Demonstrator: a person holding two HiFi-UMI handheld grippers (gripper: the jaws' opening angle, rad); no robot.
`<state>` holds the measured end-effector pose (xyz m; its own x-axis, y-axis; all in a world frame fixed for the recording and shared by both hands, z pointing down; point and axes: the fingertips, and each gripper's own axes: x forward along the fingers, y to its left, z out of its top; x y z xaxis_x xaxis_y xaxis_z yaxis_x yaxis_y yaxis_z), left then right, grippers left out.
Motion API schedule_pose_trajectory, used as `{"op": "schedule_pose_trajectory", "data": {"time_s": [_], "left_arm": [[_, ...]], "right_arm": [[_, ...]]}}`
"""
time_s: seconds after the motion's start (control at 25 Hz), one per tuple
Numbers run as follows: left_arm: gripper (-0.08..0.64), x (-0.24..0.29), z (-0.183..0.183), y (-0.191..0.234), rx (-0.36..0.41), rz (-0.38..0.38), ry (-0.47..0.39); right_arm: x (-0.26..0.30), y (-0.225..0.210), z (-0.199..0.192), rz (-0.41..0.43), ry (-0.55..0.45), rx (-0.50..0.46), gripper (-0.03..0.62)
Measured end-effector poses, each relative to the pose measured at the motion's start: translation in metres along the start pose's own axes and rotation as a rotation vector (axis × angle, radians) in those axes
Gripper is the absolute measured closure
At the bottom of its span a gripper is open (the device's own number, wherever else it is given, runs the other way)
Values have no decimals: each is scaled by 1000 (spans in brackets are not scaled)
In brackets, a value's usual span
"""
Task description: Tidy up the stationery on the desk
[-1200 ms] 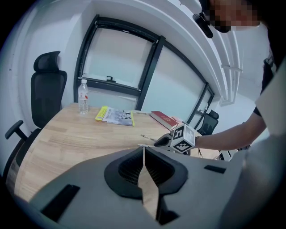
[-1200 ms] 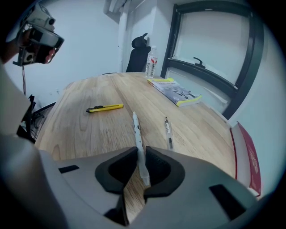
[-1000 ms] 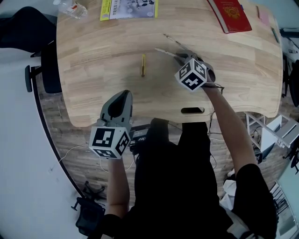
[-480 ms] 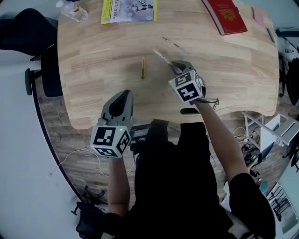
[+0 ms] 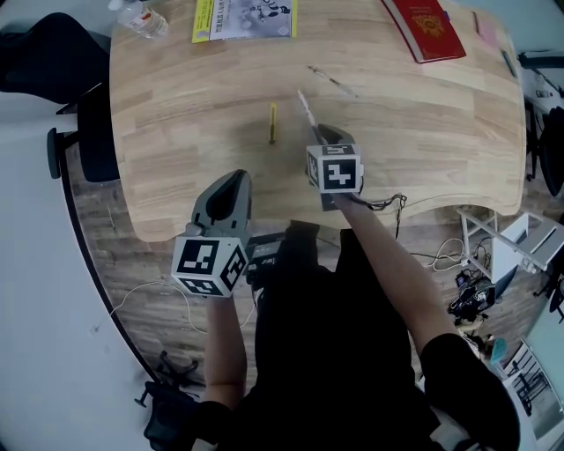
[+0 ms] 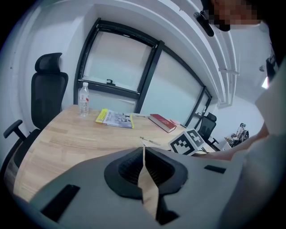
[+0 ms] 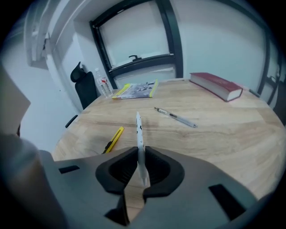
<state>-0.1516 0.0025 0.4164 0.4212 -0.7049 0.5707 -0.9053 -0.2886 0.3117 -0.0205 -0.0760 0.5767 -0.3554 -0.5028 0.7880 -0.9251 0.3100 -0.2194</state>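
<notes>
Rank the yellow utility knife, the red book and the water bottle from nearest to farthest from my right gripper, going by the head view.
From the right gripper, which holds a white pen:
1. Yellow utility knife, close by on its left.
2. Red book, far off at upper right.
3. Water bottle, farthest, at upper left.

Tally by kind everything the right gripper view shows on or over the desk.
Pens: 2 (white pen in the right gripper, clear pen lying flat)
Yellow utility knife: 1
Red book: 1
Yellow-edged booklet: 1
Water bottle: 1
Total: 6
</notes>
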Motion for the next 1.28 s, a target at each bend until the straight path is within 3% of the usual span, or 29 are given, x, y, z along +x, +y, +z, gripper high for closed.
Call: {"op": "schedule_pose_trajectory", "data": {"time_s": [0.2,0.52,0.84,0.96,1.28], "left_arm": [[517,-4,-7,2,-5,3,5],[517,-9,-11,4,-10,6,4],[517,-9,-11,4,-2,5,5],[517,-10,-12,5,-4,7,8],[517,-8,-11,5,-2,5,10]], "right_arm": [[7,3,-9,-23,19,184,530],[13,6,-13,-20,1,348,531],[19,5,-15,-42,19,316,517],[20,8,-15,-22,23,305,480],[18,13,-10,-3,16,274,480]]}}
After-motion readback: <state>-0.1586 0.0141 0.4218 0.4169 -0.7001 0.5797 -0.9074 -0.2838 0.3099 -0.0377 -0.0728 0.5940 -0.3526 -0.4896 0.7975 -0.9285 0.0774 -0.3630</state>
